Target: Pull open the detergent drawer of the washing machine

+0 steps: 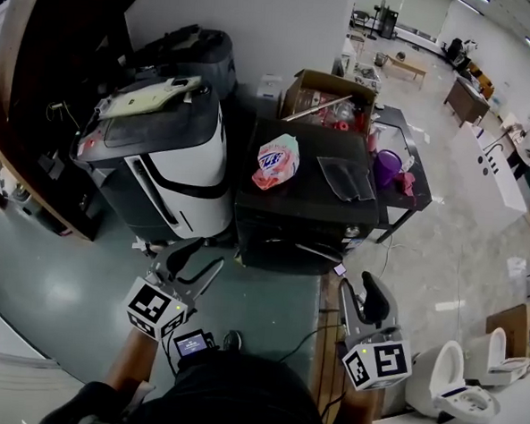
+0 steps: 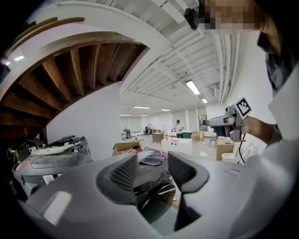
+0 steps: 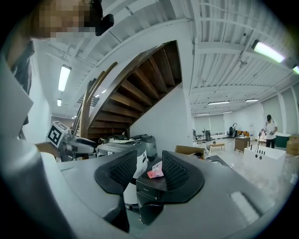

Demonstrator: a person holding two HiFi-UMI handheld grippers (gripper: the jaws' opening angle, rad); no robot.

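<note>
Left gripper and right gripper are held open, empty. The detergent drawer of the washing machine, judged light and rigid, is best hooked at its front lip.

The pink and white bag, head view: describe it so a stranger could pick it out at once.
Find the black washing machine mid-floor, in front of the open cardboard box. On its flat top, toward the left, lies the pink and white bag. Its neighbour there is a flat clear plastic sheet; only the bag is puffy and coloured.
</note>
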